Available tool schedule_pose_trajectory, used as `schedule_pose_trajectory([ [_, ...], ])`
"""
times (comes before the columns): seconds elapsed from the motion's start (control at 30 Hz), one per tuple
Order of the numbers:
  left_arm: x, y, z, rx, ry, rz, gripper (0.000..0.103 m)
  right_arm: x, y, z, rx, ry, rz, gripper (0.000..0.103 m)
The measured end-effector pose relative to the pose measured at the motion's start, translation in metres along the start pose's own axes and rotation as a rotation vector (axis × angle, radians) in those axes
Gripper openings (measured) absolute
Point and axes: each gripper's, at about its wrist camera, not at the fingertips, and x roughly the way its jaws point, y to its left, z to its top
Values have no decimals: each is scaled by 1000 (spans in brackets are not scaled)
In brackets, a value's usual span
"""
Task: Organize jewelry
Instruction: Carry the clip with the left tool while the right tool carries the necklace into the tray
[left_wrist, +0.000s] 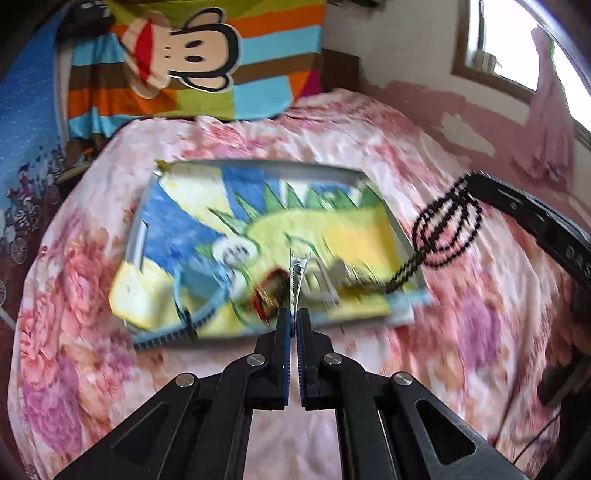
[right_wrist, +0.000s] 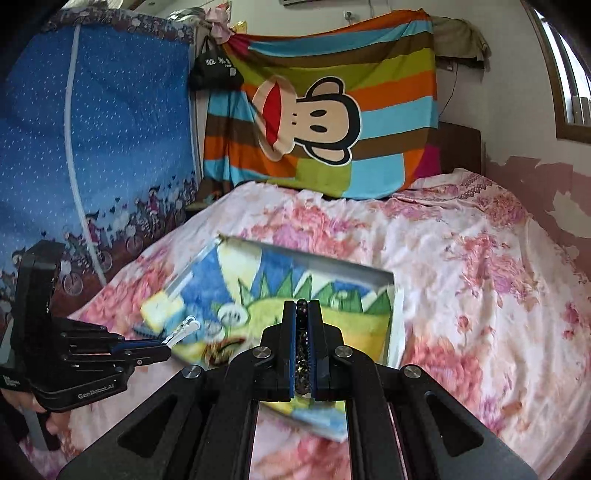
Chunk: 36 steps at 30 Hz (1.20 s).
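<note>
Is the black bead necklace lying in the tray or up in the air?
In the air: the black bead necklace dangles from the right gripper.

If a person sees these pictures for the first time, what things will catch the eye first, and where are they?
The striped hanging cloth with a cartoon monkey face stands out at the head of the bed. On the pink floral bedspread lies a tray lined with a dinosaur-print towel. Above it, the left gripper is shut on a silver hair clip, and the right gripper is shut on a black bead necklace that dangles in loops.
</note>
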Motion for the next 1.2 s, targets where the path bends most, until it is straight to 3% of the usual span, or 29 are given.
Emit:
schedule_pose_trajectory([
  [0.2, 31, 9, 27, -38, -10, 49, 4, 41, -3, 5, 33, 23, -19, 5],
  [0.5, 77, 7, 34, -44, 42, 67, 4, 82, -18, -29, 124, 95, -23, 5],
  [1.2, 110, 2, 23, -60, 110, 13, 4, 105, -42, -71, 190, 181, -34, 5],
])
